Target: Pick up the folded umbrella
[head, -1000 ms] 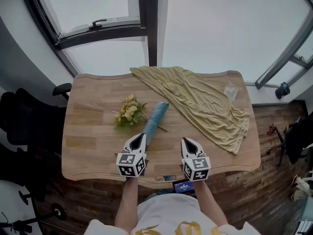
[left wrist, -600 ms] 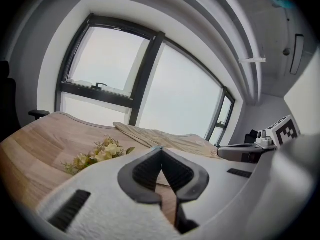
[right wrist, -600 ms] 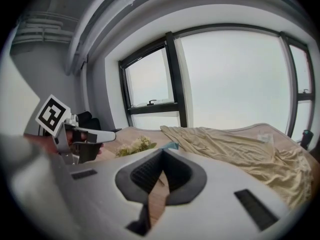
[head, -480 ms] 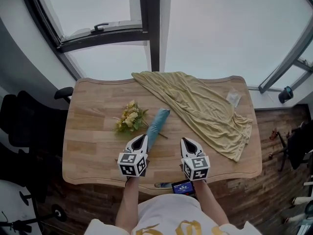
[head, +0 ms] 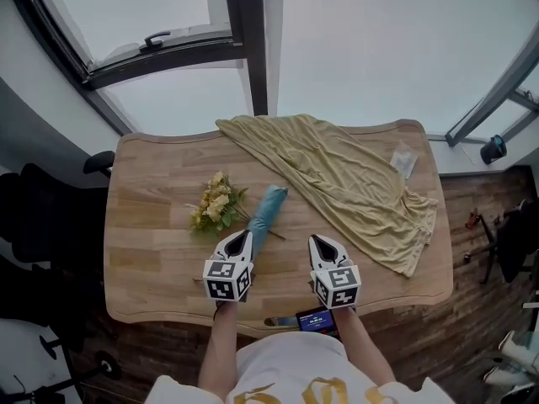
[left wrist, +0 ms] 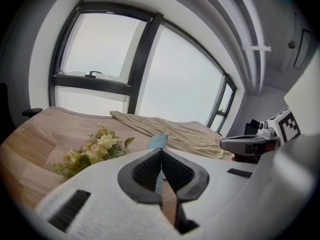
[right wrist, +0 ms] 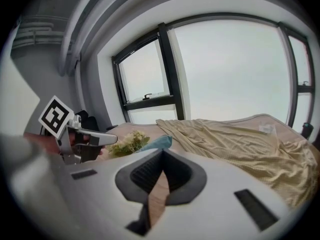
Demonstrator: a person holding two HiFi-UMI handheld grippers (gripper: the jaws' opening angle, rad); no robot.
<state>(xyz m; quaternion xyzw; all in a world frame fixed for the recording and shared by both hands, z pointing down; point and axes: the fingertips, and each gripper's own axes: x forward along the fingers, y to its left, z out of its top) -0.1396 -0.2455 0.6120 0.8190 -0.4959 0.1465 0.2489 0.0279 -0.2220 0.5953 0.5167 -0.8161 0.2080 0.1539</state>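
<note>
Two grippers are hovering above the wooden table (head: 143, 259) in the head view; the folded umbrella (head: 264, 213) is lying at 1 o'clock from the left gripper (head: 242, 236), 11 from the right gripper (head: 318, 239). Left gripper view: jaws are meeting, holding nothing. Right gripper view: jaws are touching, empty.

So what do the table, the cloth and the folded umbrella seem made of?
The table looks like matte wood or wood-look laminate: grain and plank bands show. The cloth seems thin, soft, matte fabric, lying in fine folds. The folded umbrella is probably light blue synthetic fabric; detail is too small.
</note>
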